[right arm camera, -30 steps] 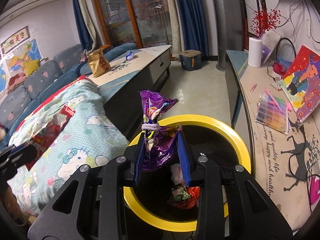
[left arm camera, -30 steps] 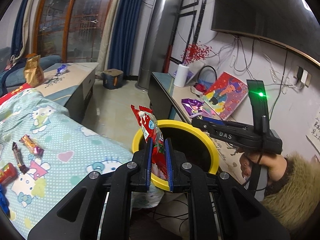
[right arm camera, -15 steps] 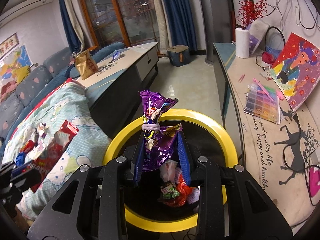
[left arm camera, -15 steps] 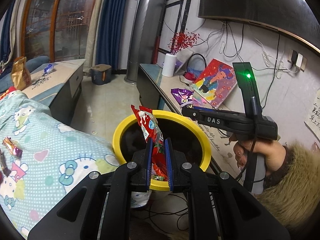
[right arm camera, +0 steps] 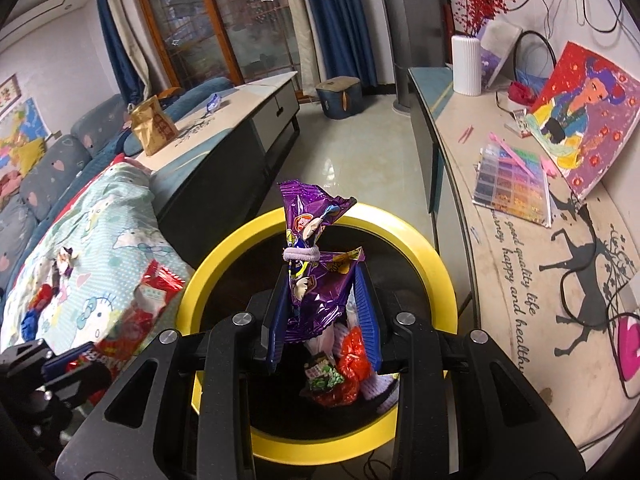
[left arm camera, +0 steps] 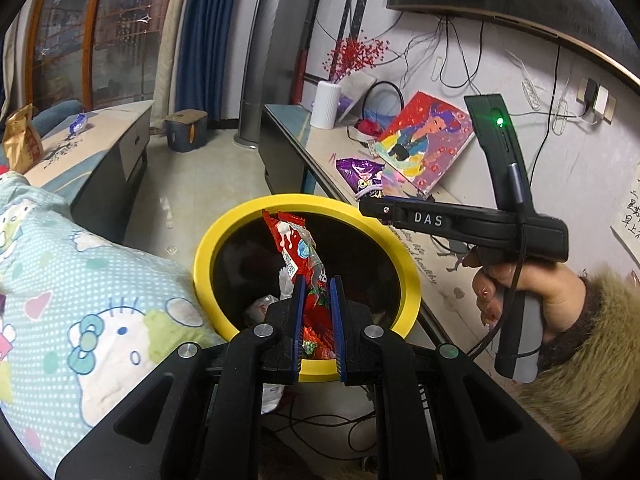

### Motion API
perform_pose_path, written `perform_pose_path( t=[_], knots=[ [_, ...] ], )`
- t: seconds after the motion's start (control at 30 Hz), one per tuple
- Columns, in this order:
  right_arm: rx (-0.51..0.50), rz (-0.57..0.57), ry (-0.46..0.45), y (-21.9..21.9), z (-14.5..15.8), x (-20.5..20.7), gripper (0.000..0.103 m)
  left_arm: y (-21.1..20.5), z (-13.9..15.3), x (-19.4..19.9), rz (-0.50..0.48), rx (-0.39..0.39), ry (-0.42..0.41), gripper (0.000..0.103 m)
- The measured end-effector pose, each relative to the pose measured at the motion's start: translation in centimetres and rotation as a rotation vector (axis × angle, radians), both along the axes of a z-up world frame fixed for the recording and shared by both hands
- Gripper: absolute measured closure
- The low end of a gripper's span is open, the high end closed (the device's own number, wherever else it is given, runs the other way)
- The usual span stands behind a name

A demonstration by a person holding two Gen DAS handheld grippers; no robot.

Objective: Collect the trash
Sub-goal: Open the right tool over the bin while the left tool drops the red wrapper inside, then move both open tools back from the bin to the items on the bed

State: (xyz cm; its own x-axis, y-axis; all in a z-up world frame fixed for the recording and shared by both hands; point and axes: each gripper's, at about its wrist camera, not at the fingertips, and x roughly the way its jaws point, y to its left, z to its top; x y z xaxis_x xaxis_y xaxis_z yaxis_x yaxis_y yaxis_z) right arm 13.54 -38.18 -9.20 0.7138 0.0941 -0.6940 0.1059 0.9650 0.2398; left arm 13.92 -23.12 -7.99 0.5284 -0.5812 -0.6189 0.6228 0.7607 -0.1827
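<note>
**Inspector:** What did the left gripper [left arm camera: 318, 292] have at the time of inspection?

**Assistant:** Its jaws were nearly closed and pinched a red wrapper [left arm camera: 298, 252]. The wrapper stood up from the pads at centre frame, over the opening of the yellow-rimmed bin [left arm camera: 208, 248].

**Inspector:** And the right gripper [right arm camera: 322, 300]?

**Assistant:** Its jaws were partly closed and clamped on a purple wrapper [right arm camera: 310, 236] tied with a pale hair band [right arm camera: 300, 255]. The wrapper was upright at centre frame, also above the bin mouth. In the left view a hand [left arm camera: 528, 292] held that gripper at the right of frame.

**Inspector:** Contents of the bin?

**Assistant:** Discarded wrappers [right arm camera: 340, 376] lay at the bottom, low in the right view: red, green and white pieces.

**Inspector:** Surroundings?

**Assistant:** A patterned quilt [right arm camera: 100, 236] lay just left of the bin, with more wrappers [right arm camera: 44, 300] on it at the left edge. A side table [right arm camera: 532, 280] ran along the right.
</note>
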Motion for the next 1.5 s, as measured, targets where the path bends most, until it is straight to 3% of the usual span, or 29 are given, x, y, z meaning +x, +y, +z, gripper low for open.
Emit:
perform_pose_path(
  t=[0.2,0.23,0.27,0.3,0.37,0.47,0.9,1.5],
  knots=[
    [0.012,-0.01,0.017,-0.5,-0.6,0.2,0.074,-1.1,-0.9,1.1,-0.018,0.011,0.012,0.088],
    [0.019,-0.015,0.02,-0.7,-0.7,0.2,0.064,-1.3,-1.2,1.5,-0.025,0.01,0.016,0.084],
    [0.024,-0.026,0.021,-0.9,-0.8,0.2,0.053,-1.2,-1.3,1.7,-0.02,0.012,0.017,0.062],
    [0.026,-0.04,0.02,-1.0,-0.9,0.0,0.051,-1.0,-1.5,2.1,0.004,0.016,0.02,0.034],
    [0.028,-0.053,0.027,-1.2,-1.1,0.0,0.048,-0.3,-1.5,2.6,0.039,-0.007,0.029,0.018],
    [0.011,-0.067,0.02,-1.1,-1.0,-0.1,0.041,0.7,-1.1,2.6,0.085,-0.022,0.017,0.006],
    [-0.043,0.023,-0.06,2.9,1.7,-0.4,0.036,5.6,2.1,0.8,0.25,-0.037,-0.076,0.006],
    [-0.025,0.229,-0.199,10.8,6.2,-2.1,0.033,12.9,5.2,-0.7,0.456,-0.03,-0.188,0.006]
  ],
)
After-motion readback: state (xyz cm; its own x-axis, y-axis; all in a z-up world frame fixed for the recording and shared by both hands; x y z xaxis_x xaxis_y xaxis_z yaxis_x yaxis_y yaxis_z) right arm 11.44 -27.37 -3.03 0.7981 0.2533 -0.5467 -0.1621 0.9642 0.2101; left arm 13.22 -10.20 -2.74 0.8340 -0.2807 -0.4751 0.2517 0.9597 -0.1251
